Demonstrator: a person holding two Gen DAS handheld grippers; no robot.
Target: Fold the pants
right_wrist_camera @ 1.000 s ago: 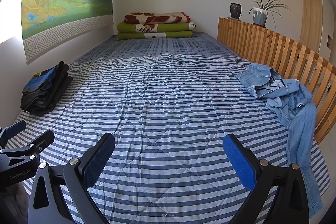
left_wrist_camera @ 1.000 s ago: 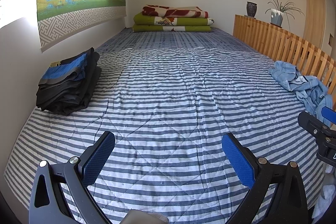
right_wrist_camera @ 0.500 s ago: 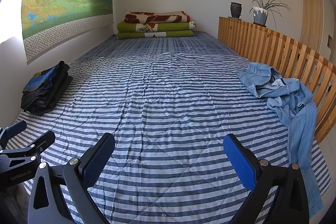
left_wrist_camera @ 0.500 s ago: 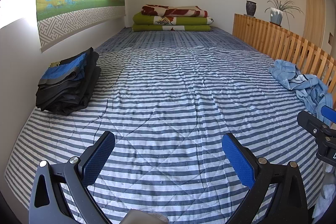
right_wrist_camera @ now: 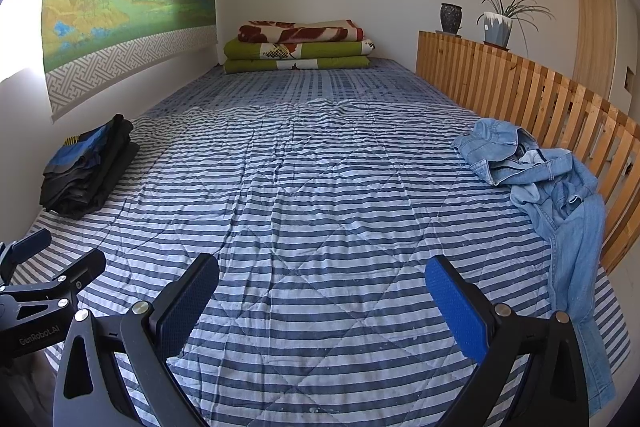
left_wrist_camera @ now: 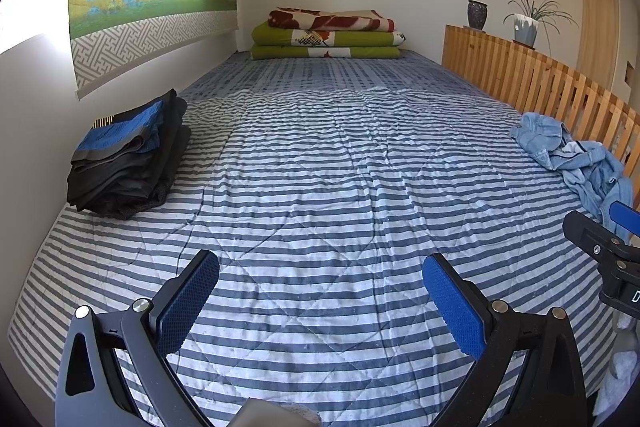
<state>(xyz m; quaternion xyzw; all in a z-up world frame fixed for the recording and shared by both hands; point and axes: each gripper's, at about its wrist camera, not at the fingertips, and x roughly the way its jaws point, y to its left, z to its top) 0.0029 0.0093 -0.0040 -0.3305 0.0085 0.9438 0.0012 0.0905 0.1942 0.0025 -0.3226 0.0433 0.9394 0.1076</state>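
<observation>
Crumpled light-blue denim pants (right_wrist_camera: 552, 187) lie at the bed's right side against the wooden rail, one leg trailing toward the front edge; in the left wrist view the pants (left_wrist_camera: 576, 155) show at far right. My left gripper (left_wrist_camera: 320, 287) hovers open over the striped quilt near the front edge, nothing between its blue pads. My right gripper (right_wrist_camera: 322, 289) is likewise open and empty, left of and nearer than the pants. Each gripper shows in the other's view at the frame edge.
A stack of folded dark and blue clothes (left_wrist_camera: 124, 159) sits by the left wall. Folded green and red blankets (right_wrist_camera: 300, 45) lie at the bed's far end. A slatted wooden rail (right_wrist_camera: 540, 95) with a vase and a potted plant (right_wrist_camera: 498, 23) bounds the right side.
Both views have shifted only slightly. The grippers stay open and the pants lie as before.
</observation>
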